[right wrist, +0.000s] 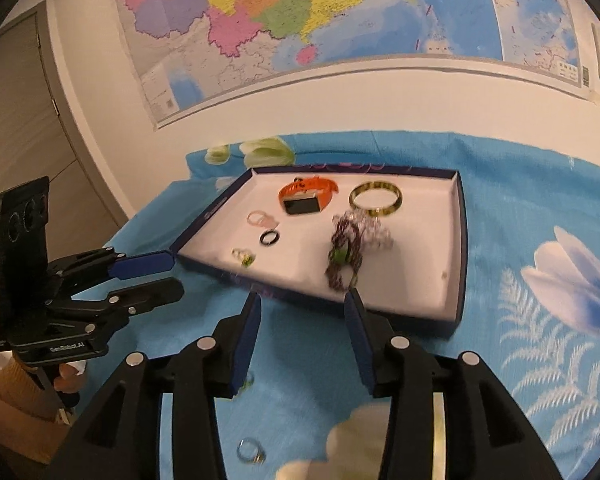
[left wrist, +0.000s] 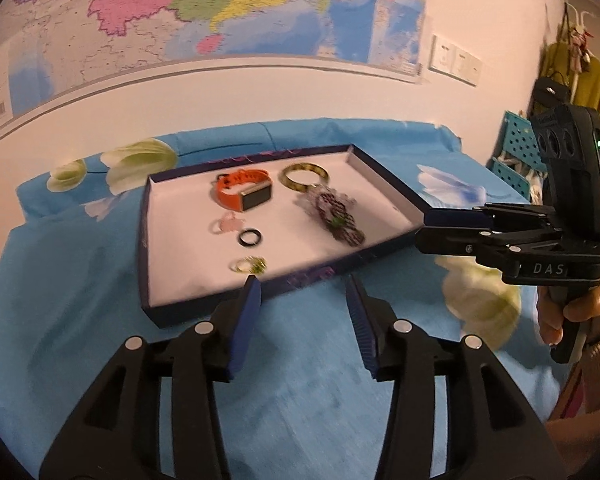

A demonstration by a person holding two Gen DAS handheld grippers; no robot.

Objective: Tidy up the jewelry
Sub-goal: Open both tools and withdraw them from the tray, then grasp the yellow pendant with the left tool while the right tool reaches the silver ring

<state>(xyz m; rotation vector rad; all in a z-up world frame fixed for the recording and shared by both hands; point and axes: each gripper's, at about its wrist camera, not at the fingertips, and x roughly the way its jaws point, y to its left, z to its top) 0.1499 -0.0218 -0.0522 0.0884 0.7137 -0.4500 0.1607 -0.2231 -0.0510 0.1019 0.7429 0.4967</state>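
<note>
only the right wrist view catches a silver ring [right wrist: 251, 451] on the blue cloth [right wrist: 300, 380] under the right claw [right wrist: 303, 300]. both it and the left claw [left wrist: 304, 286] are spread open, empty, just short of the tray's [left wrist: 146, 240] near rim. further in: small rings, orange watch [left wrist: 244, 192], gold bangle [left wrist: 303, 176].

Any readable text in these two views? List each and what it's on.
"DAS": white letters on the right gripper body.
"GenRobot.AI": left gripper body, small, probably reads so.
Wall map: place names too small to read.
Box rim: purple print, blurred.
</note>
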